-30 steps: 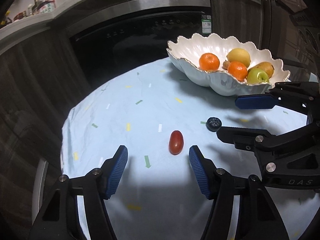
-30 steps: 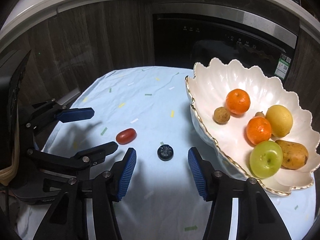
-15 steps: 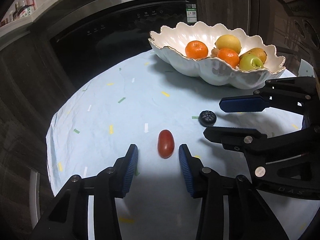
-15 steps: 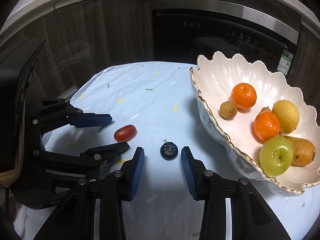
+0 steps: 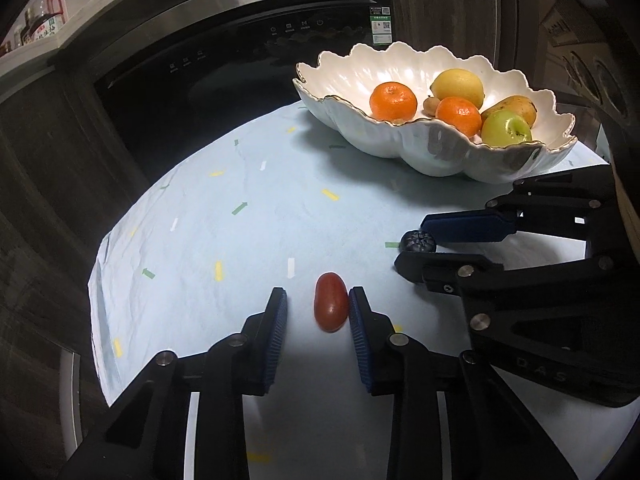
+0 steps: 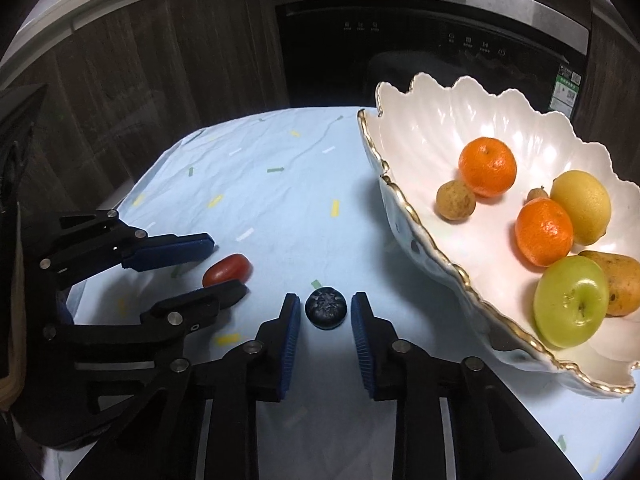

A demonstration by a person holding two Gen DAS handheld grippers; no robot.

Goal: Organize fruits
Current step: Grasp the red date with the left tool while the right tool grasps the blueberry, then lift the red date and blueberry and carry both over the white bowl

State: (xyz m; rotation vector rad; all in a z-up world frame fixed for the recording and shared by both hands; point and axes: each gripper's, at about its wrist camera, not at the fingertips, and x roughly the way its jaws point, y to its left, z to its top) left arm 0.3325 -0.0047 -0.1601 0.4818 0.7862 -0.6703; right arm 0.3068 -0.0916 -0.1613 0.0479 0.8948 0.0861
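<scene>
Closing the left gripper (image 5: 318, 308) around the red cherry tomato (image 5: 330, 307), I am seeing its jaws narrowing: the right-hand pad is touching the tomato's side while the left-hand pad is standing a little clear of it, so it is not yet clamped, and the tomato is lying on the pale blue tablecloth (image 5: 248, 240). To its right I am closing the right gripper (image 6: 326, 320) on the blueberry (image 6: 326, 307), which is sitting on the cloth between the two blue pads with a thin gap showing on each side, so nothing is gripped there either. Further right, the white scalloped bowl (image 6: 404, 208) with a gold rim is standing on the same cloth, holding two oranges (image 6: 487, 167), a lemon (image 6: 582, 206), a green apple (image 6: 570, 302), a brownish pear-like fruit and a small tan round one. The cloth is speckled with little yellow, green and white marks. Behind the table I am looking at a dark built-in appliance (image 5: 240, 64) set in dark wood cabinets under a pale counter.
</scene>
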